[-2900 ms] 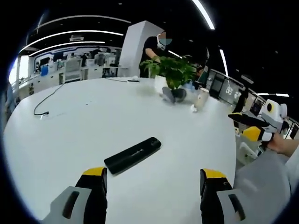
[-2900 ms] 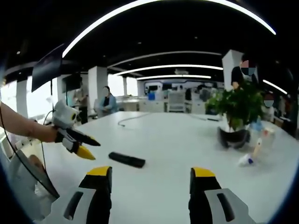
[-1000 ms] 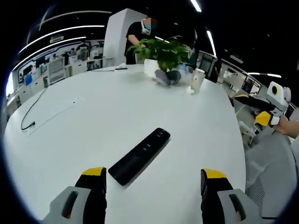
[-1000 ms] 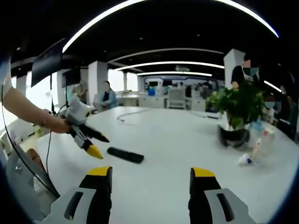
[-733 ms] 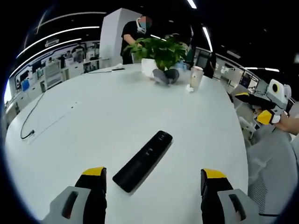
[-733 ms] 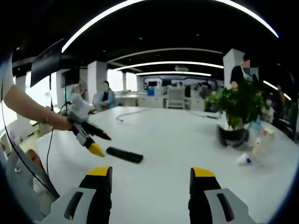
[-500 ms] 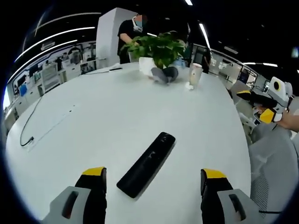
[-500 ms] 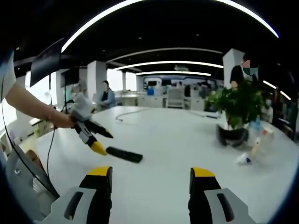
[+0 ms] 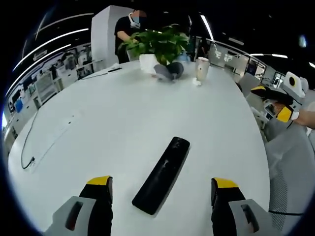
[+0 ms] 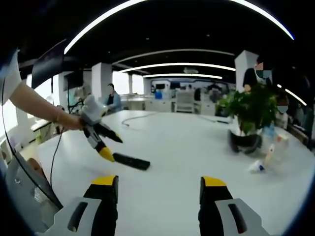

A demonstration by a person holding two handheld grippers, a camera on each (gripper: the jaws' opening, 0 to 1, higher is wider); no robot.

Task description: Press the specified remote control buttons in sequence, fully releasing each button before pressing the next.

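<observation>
1. Jaws of the left gripper [image 9: 161, 196] stand spread wide, gripping nothing, and the near end of the remote control [image 9: 162, 175] lies between them on the white table [image 9: 98, 123].
2. Jaws of the right gripper [image 10: 157, 196] are likewise parted and empty, held low and well apart from the remote.
3. Remote control looks like a slim, rigid black bar, probably light, so a hard press could slide or spin it on the smooth tabletop.
4. Pressing straight down with one jaw tip seems wiser than pinching; if it must be steadied, the long sides near the bare end look best.
5. Farther off stand a potted plant [image 9: 156, 46] and a cup [image 9: 202, 68], near each other.
6. Beyond the plant, a person [image 9: 123, 29] stands.
</observation>
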